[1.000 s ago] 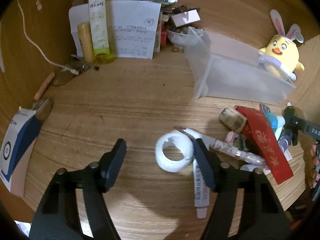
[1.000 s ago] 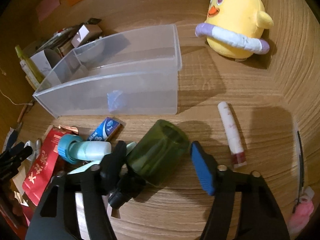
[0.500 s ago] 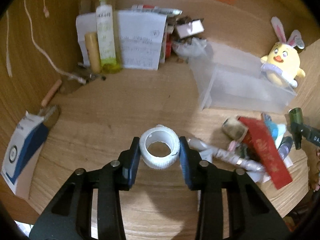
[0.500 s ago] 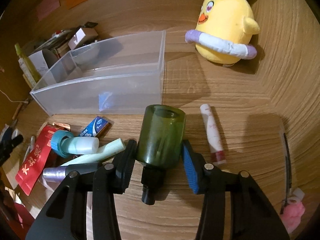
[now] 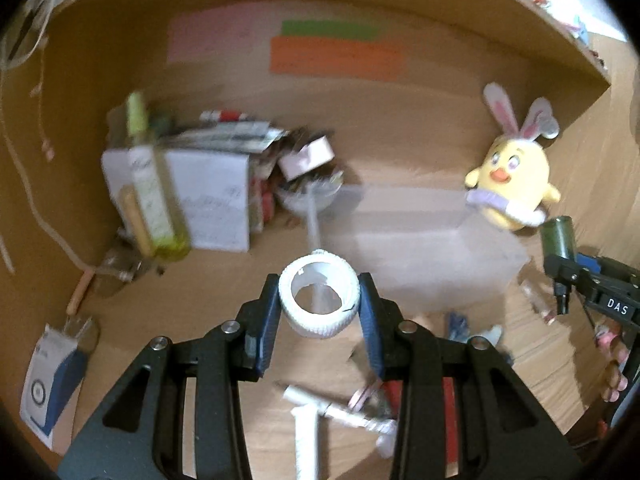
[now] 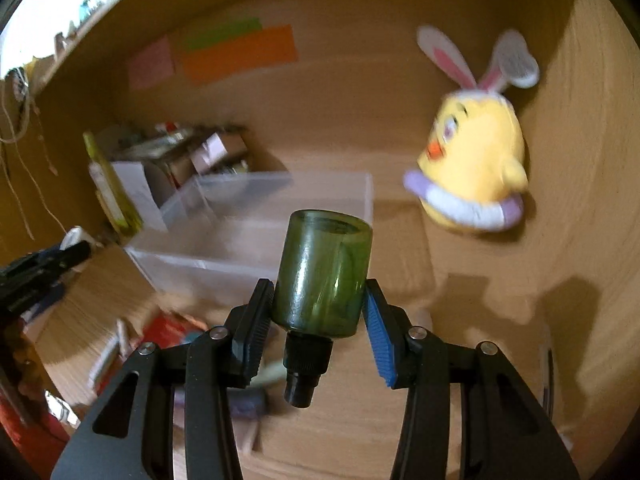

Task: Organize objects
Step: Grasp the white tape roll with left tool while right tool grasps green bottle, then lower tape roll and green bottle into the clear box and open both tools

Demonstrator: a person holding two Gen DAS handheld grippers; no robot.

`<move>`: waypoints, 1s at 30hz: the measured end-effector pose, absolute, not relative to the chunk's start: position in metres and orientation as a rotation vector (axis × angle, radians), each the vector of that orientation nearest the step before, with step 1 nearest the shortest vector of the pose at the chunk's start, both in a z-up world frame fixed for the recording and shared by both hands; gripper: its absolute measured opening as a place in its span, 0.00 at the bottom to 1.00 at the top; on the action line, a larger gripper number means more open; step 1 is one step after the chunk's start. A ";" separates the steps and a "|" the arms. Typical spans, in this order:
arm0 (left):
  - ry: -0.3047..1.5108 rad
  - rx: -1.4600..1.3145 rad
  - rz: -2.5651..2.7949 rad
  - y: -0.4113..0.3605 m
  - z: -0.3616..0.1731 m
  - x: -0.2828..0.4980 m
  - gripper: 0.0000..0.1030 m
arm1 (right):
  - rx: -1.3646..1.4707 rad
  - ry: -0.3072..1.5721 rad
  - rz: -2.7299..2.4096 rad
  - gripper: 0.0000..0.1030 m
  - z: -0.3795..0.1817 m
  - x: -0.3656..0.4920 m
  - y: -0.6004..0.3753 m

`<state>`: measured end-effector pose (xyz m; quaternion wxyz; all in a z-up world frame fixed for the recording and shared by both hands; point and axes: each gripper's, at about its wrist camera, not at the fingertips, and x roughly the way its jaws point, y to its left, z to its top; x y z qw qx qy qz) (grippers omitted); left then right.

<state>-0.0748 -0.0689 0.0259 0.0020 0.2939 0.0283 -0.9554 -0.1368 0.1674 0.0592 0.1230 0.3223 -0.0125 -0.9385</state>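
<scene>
Lifted clear of the counter, two things are carried at once: a white tape roll is pinched between the jaws of the left gripper, and a green bottle is clamped in the right gripper, its long axis running along the fingers with the black cap toward the camera. The clear bin is seen just beyond the bottle and right behind the tape roll, so both grippers are judged about equally near it, left of the yellow plush chick.
</scene>
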 end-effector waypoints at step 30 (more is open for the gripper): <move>0.008 1.392 -2.957 -0.019 -0.002 -0.225 0.36 | 1.152 0.129 -2.557 0.40 0.040 -0.256 0.110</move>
